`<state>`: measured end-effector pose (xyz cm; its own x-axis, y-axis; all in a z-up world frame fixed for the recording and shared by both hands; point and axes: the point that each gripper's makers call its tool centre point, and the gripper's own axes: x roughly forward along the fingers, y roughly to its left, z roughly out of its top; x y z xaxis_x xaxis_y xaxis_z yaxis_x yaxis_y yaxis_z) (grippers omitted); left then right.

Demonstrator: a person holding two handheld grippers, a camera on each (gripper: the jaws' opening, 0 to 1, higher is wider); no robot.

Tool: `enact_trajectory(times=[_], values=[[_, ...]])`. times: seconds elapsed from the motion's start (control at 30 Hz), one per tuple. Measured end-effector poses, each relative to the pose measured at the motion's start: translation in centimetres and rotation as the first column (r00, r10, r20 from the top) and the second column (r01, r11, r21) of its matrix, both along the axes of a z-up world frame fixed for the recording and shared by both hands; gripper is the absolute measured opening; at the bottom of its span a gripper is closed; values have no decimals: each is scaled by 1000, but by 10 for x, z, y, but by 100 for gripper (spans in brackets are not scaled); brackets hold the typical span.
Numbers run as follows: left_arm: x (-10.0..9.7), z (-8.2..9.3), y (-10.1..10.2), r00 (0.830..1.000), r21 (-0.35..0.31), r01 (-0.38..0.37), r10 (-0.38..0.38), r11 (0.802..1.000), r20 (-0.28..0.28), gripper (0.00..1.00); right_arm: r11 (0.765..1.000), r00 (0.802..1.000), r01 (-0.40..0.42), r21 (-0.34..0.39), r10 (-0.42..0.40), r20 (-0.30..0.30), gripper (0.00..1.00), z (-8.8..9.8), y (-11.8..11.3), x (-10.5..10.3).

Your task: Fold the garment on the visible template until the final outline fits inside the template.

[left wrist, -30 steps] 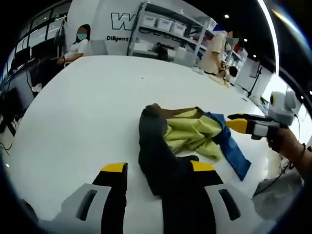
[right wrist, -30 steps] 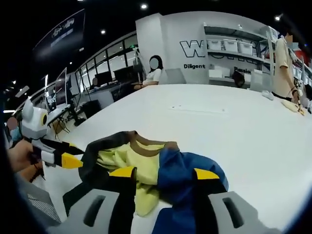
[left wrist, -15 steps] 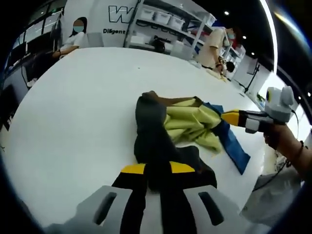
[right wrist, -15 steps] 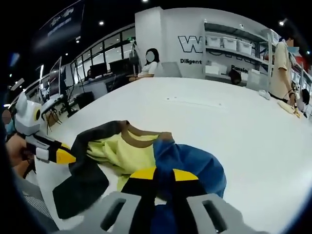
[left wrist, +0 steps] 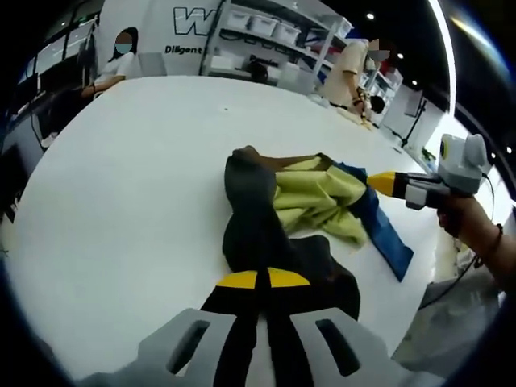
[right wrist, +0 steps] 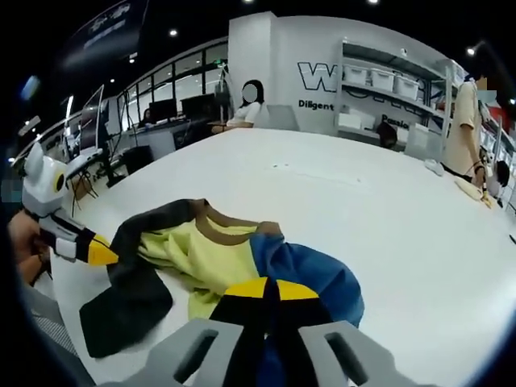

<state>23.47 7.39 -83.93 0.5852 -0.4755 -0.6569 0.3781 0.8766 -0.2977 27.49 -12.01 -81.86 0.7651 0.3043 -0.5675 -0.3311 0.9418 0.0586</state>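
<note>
- Both pairs of jaws, apart a second ago, have now closed on the garment [left wrist: 278, 218].
- Left gripper [left wrist: 257, 279] pinches its dark sleeve, tips touching.
- Right gripper [right wrist: 269, 289] grips the blue sleeve, jaws likewise shut.
- Crumpled garment lies just ahead on the white table [left wrist: 129, 177].

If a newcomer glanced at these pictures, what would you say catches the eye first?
Most striking is the crumpled garment in dark grey, yellow and blue, bunched near the edge of the broad white table. Both yellow-tipped tools are shut on it: the left tool on the dark sleeve, the right tool on the blue part. Behind, a white wall carries large lettering.
</note>
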Motion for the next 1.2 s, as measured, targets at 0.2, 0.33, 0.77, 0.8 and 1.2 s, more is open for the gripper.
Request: enact_trajectory(times=[0.2,0.33,0.77,0.8,1.2], values=[[-1,-1,0,1000,2,10,-10,1000,-8,0,1000,1000,4,-28,-3,25,0,7,-3,1],[-2,4,6,999,42,34,-34,999,10,0,998,999,5,-59,-3,46,0,13,-7,2],[13,34,35,998,90,18,-23,996,62,0,987,995,-6,-159,22,100,0,44,-23,24],[13,35,37,998,97,21,-27,995,63,0,987,994,-9,-158,26,102,0,45,-23,26],[43,65,65,994,130,6,-20,992,107,0,976,989,-38,-214,68,131,0,76,-34,62]])
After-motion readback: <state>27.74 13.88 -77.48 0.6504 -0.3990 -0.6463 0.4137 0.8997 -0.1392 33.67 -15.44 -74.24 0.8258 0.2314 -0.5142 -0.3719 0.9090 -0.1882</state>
